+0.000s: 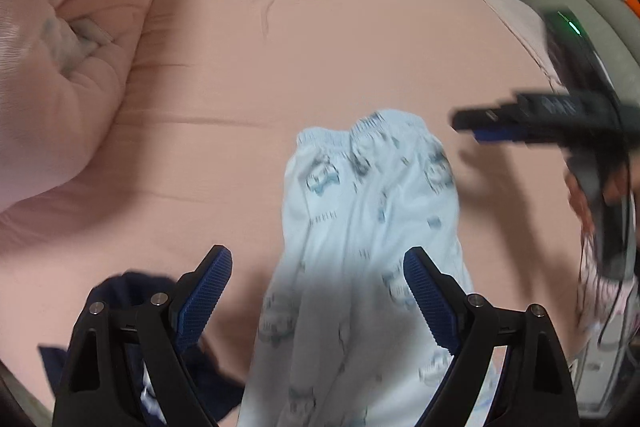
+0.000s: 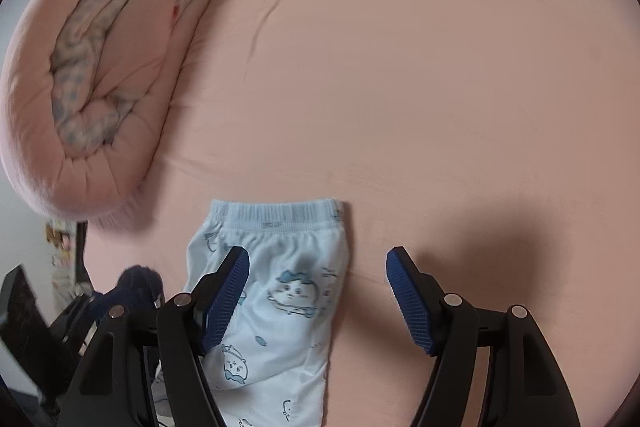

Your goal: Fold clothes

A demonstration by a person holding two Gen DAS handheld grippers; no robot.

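Light blue pants (image 1: 368, 227) with cartoon prints lie lengthwise on the pink bed sheet (image 1: 320, 47), elastic waistband at the far end. My left gripper (image 1: 318, 263) hovers open above the legs, nothing between its blue pads. In the left wrist view the right gripper (image 1: 472, 127) appears blurred at the right, level with the waistband. From the right wrist view the same pants (image 2: 280, 291) lie flat with the waistband (image 2: 280, 213) across the top. My right gripper (image 2: 318, 263) stands open over the pants' right edge, its left pad above the cloth and its right pad above bare sheet.
A rolled pink quilt (image 1: 60, 87) lies along the left side of the bed (image 2: 440, 67); it also fills the upper left as the quilt (image 2: 80, 87) in the right wrist view. A dark navy garment (image 1: 132, 291) sits at the near left. A person's patterned sleeve (image 1: 592, 267) shows at the right.
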